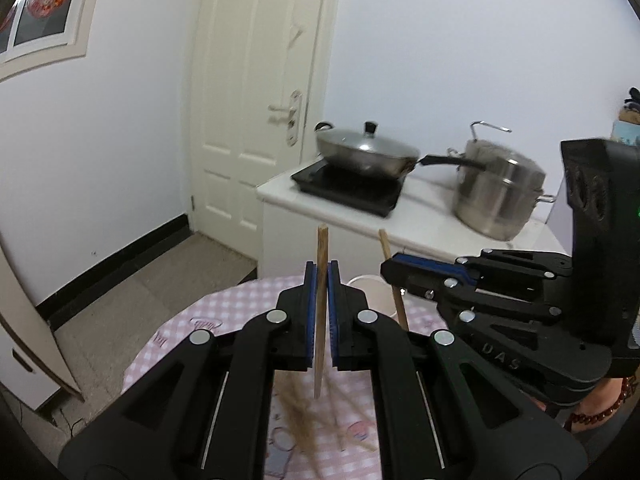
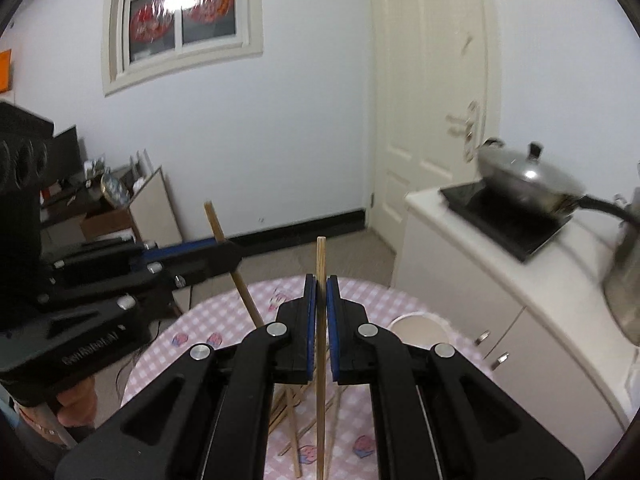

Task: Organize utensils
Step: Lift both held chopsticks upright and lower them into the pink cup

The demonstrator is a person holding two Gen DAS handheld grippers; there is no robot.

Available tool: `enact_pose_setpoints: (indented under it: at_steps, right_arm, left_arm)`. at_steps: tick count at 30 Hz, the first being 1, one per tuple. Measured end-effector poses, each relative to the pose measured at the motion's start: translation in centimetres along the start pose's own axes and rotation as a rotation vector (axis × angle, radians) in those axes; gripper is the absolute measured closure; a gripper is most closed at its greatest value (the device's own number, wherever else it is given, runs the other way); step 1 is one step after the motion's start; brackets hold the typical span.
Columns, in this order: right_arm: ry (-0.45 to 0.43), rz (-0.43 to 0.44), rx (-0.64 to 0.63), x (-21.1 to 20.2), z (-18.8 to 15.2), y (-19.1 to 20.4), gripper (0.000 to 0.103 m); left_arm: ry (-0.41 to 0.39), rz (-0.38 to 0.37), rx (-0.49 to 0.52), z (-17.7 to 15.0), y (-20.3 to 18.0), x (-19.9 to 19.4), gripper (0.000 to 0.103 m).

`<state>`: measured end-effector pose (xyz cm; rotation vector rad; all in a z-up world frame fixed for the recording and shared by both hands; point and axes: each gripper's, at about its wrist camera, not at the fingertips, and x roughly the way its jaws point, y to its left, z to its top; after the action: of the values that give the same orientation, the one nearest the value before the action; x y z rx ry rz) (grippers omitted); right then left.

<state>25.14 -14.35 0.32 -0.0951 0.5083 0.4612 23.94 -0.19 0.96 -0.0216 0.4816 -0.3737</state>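
Observation:
In the left wrist view my left gripper [image 1: 322, 276] is shut on one wooden chopstick [image 1: 320, 344], held upright above the pink checked table [image 1: 224, 312]. My right gripper [image 1: 391, 270] comes in from the right, shut on a second chopstick [image 1: 400, 308] that slants over a white cup [image 1: 372, 292]. In the right wrist view my right gripper [image 2: 321, 284] pinches its upright chopstick [image 2: 320, 412], and my left gripper [image 2: 234, 256] at the left holds a tilted chopstick [image 2: 248, 300]. Several loose chopsticks [image 2: 294, 408] lie in a heap on the table [image 2: 224, 320] below. The white cup [image 2: 416, 328] stands to the right.
A white counter [image 1: 420, 216] just beyond the table carries a black induction cooker [image 1: 344, 188] with a lidded wok [image 1: 364, 152] and a steel pot [image 1: 496, 192]. A closed door [image 1: 256, 100] is behind. A hand wearing a bead bracelet [image 1: 592, 416] holds the right gripper.

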Motion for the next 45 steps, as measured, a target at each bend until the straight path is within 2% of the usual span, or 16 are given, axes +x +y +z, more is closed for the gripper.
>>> enact_pose_setpoints:
  at_steps: [5, 11, 18, 22, 28, 36, 45]
  right_arm:
    - [-0.105, -0.06, 0.03, -2.1, 0.8, -2.6, 0.099]
    - [-0.259, -0.144, 0.076, -3.2, 2.4, -5.8, 0.099]
    - [-0.372, -0.193, 0.088, -1.0, 3.5, -8.3, 0.099]
    - [-0.413, -0.2, 0.109, 0.3, 3.5, -9.8, 0.099]
    - [-0.406, -0.195, 0.13, 1.9, 2.4, -10.8, 0.099]
    - [-0.378, -0.202, 0.173, 2.6, -0.6, -12.0, 0.099]
    - [-0.316, -0.211, 0.207, 2.3, -3.4, -12.4, 0.099]
  left_arm:
    - [-0.055, -0.033, -0.001, 2.0, -2.1, -0.2, 0.097]
    - [-0.123, -0.036, 0.008, 4.7, -4.3, 0.6, 0.097]
    - [-0.176, -0.041, -0.02, 7.3, -4.6, 3.5, 0.097]
    - [-0.185, -0.052, -0.043, 7.8, -4.2, 5.2, 0.097]
    - [-0.155, -0.051, -0.065, 6.6, -3.5, 8.0, 0.097]
    - [-0.077, -0.029, -0.074, 3.1, -2.6, 10.7, 0.097]
    - [-0.035, -0.022, -0.043, 0.9, -2.8, 11.1, 0.097]
